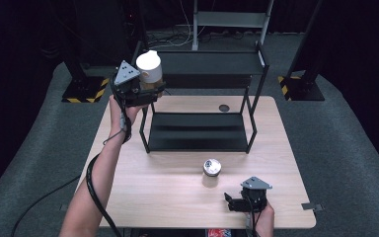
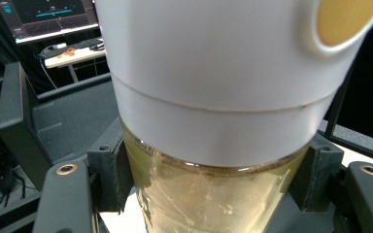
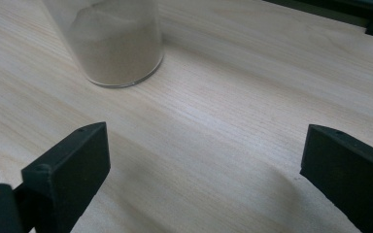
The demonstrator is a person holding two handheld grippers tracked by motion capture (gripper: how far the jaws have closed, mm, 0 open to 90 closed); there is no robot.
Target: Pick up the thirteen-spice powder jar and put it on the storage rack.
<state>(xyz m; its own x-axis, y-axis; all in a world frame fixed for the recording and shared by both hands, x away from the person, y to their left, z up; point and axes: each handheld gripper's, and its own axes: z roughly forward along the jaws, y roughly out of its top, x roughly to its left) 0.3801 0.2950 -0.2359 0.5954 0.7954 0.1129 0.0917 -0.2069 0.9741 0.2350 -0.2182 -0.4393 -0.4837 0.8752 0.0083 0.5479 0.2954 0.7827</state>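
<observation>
One white-capped jar point(image 1: 149, 69) sits clamped inside the left gripper point(image 1: 150, 89).

front surface point(image 1: 143, 182): bare wood between the jar point(image 1: 211, 168) and the near edge, open to pass
rack point(image 1: 200, 131): fills the far middle, its posts blocking the sides
right tongs point(image 1: 233, 202): spread wide, just short of the jar
left tongs point(image 1: 150, 91): bottle point(image 1: 149, 69) aloft beside the rack's top shelf

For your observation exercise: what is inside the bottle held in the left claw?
A yellowish fill shows through the bottle's clear lower body; the white cap hides whatever is higher up.
</observation>
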